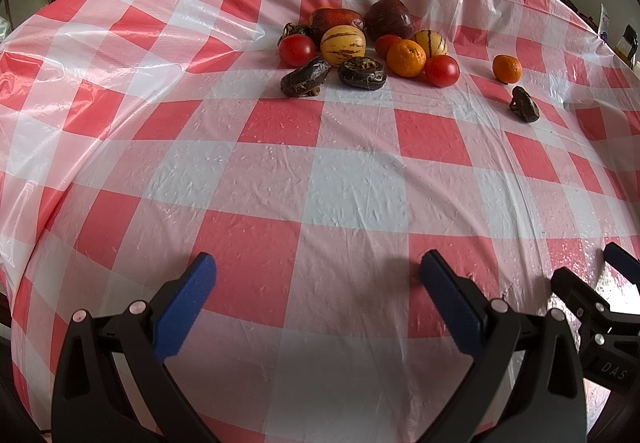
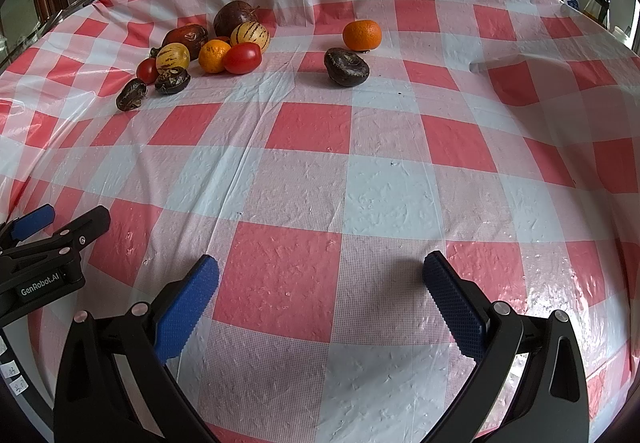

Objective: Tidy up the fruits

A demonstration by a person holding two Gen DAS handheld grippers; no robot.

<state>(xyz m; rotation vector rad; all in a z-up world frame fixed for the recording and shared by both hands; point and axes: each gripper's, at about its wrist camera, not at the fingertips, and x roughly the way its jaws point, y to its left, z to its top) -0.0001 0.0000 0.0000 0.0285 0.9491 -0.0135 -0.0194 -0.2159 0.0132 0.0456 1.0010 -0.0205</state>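
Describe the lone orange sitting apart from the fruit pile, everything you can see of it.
The lone orange is small, round and slightly flattened, like a mandarin, with a bright, finely dimpled peel that looks whole. It rests on the checked plastic tablecloth, to the right of the main fruit pile and apart from it. Just in front of it lies a dark wrinkled fruit; whether they touch is unclear. Neither gripper is near it.

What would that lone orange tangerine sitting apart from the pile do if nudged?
The round orange tangerine would probably roll, being nearly spherical on the smooth plastic checked tablecloth. It might bump the dark wrinkled fruit right beside it. Its dimpled peel looks grippable, not slippery.
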